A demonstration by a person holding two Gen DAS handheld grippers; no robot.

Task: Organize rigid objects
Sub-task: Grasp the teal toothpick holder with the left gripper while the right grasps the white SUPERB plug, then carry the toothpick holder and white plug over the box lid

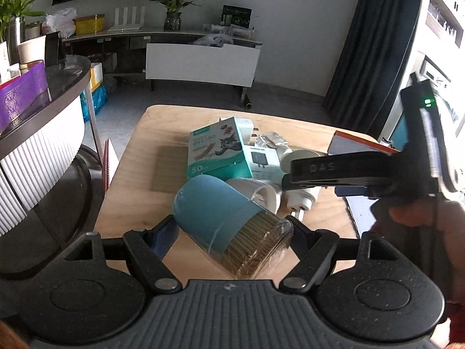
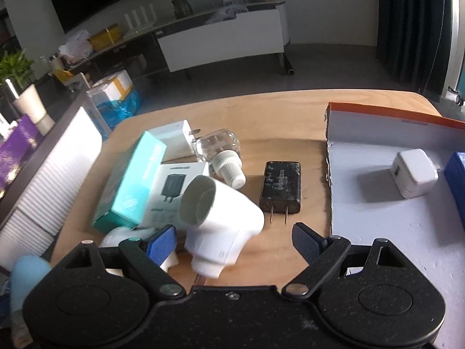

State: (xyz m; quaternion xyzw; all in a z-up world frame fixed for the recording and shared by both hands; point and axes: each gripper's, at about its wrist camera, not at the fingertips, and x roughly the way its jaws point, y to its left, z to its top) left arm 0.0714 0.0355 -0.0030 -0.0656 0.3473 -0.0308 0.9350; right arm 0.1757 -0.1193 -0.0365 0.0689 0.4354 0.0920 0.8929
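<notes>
My left gripper (image 1: pixel 232 231) is shut on a toothpick holder (image 1: pixel 221 215) with a blue cap and a clear base, which lies tilted between the pads. My right gripper (image 2: pixel 234 242) stands open low over the table, and shows from the side (image 1: pixel 287 174) in the left wrist view. A white plug-in device (image 2: pixel 221 224) lies between its fingers, with neither pad touching it. Beside the device lie a black charger (image 2: pixel 280 187), a clear bottle with a white cap (image 2: pixel 221 157), a teal box (image 2: pixel 130 186), a white charger box (image 2: pixel 174 195) and a white adapter (image 2: pixel 174 139).
At the right of the wooden table (image 2: pixel 290 110) is a white box lid with an orange rim (image 2: pixel 392 218), holding a white cube charger (image 2: pixel 414 173) and a blue item (image 2: pixel 459 180). A tan mat (image 1: pixel 168 168) lies at the left. A ribbed white counter (image 1: pixel 37 168) borders the table's left.
</notes>
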